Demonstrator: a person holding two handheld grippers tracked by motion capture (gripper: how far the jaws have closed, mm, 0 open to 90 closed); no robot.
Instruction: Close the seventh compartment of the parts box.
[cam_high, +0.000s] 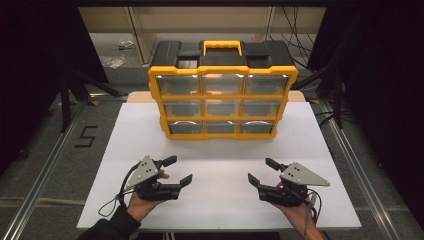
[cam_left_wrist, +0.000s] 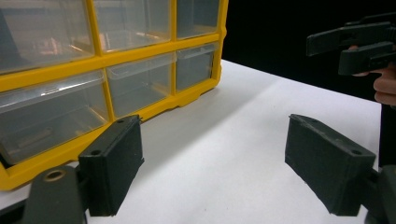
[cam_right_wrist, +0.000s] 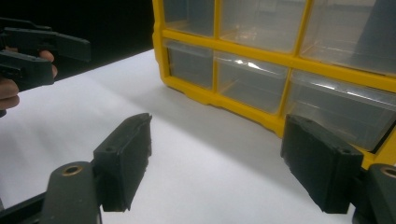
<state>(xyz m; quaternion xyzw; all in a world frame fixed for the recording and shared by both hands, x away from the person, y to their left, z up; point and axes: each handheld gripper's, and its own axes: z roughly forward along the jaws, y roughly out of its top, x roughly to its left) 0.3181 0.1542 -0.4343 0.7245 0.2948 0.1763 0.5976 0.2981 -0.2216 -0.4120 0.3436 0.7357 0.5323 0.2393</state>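
High view adds organizer (cam_high: 222, 97) handle (cam_high: 222, 47), both hand-held grippers (cam_high: 177, 171) (cam_high: 261, 171) spread, empty.

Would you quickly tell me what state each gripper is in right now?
Left gripper: open, holding nothing, above the white board.
Right gripper: open, holding nothing, short of the yellow drawer cabinet.

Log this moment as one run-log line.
left tongs: open, empty | right tongs: open, empty | drawer cabinet: upright on white board, drawers shut, untouched | stage: before contact
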